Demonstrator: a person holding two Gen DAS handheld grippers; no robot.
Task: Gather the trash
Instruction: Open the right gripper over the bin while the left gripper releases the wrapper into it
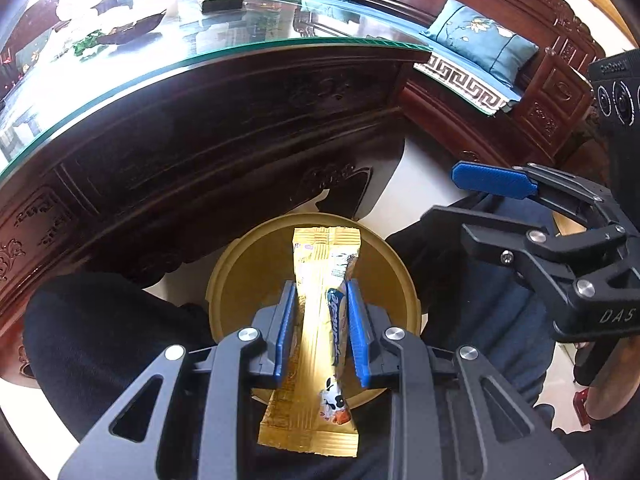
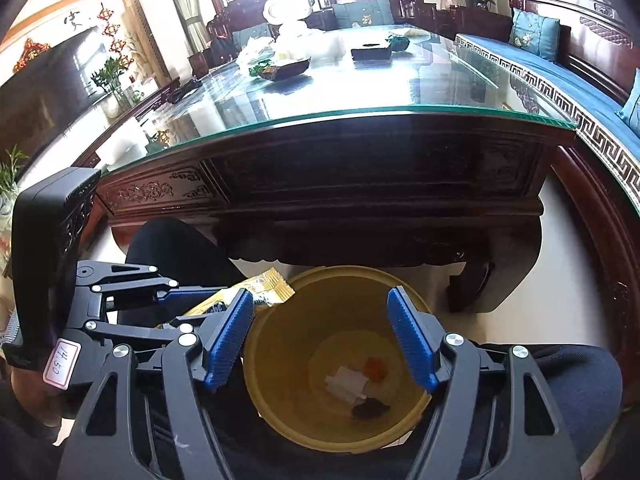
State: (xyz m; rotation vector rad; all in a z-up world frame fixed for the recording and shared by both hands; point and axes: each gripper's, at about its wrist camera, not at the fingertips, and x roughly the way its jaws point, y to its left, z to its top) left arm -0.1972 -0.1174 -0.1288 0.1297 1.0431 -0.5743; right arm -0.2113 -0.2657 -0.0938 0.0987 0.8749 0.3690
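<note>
My left gripper (image 1: pixel 321 298) is shut on a long gold snack wrapper (image 1: pixel 320 344) and holds it over the yellow trash bin (image 1: pixel 236 276). The wrapper's end also shows in the right wrist view (image 2: pixel 266 290), at the bin's left rim. My right gripper (image 2: pixel 320 330) is open and empty above the bin (image 2: pixel 280 336), which holds white paper scraps (image 2: pixel 347 387), an orange bit and a dark bit. The right gripper shows in the left wrist view (image 1: pixel 476 200) to the right of the bin.
A dark carved wooden table with a glass top (image 2: pixel 360 92) stands right behind the bin, with a dark tray (image 2: pixel 282 70) and a black box (image 2: pixel 371 53) on it. A blue-cushioned wooden bench (image 2: pixel 560 76) runs along the right. The person's legs flank the bin.
</note>
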